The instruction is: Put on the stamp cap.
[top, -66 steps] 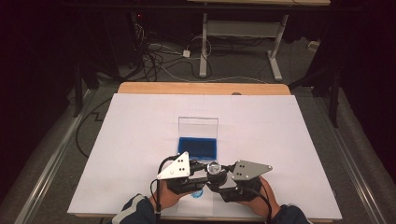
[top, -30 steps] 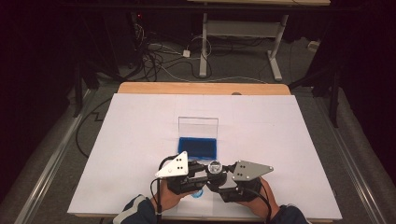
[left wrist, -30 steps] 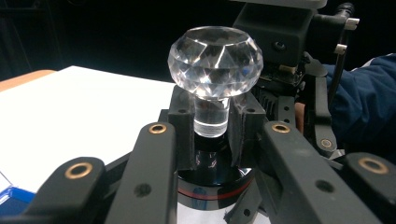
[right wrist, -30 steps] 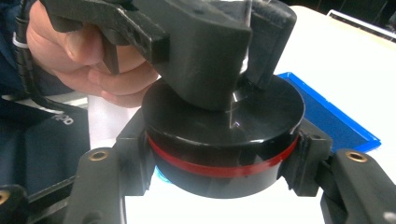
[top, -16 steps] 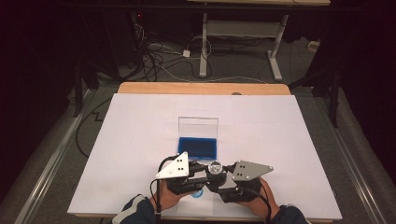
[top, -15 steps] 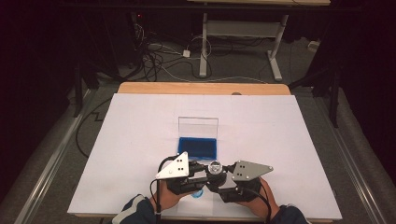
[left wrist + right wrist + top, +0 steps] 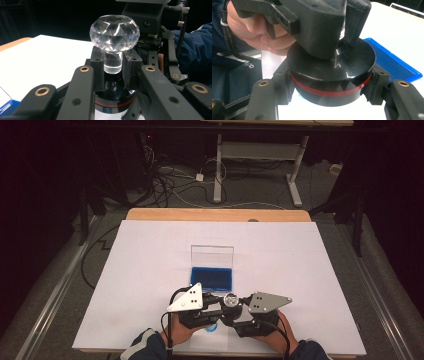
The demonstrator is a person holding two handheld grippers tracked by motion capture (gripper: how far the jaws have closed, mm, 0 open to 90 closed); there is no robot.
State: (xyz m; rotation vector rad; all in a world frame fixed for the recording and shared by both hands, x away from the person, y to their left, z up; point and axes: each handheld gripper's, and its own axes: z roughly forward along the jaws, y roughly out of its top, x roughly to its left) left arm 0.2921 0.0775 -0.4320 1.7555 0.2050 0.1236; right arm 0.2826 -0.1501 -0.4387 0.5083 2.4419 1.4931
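Nothing is seen to have shifted over the last two seconds. At the near edge of the white bench (image 7: 150,270), the faceted clear crystal stopper (image 7: 114,33) is clamped by its neck in the left hand-held gripper (image 7: 113,72), upright above the round black bottle with a red band (image 7: 332,75), which is gripped at its sides by the right hand-held gripper (image 7: 329,85). Beyond, the open blue-lined case with a clear lid (image 7: 212,277) is seen holding nothing. Both hands are held close together.

Gripper (image 7: 329,82) clamps black disc (image 7: 329,75) (red-banded).
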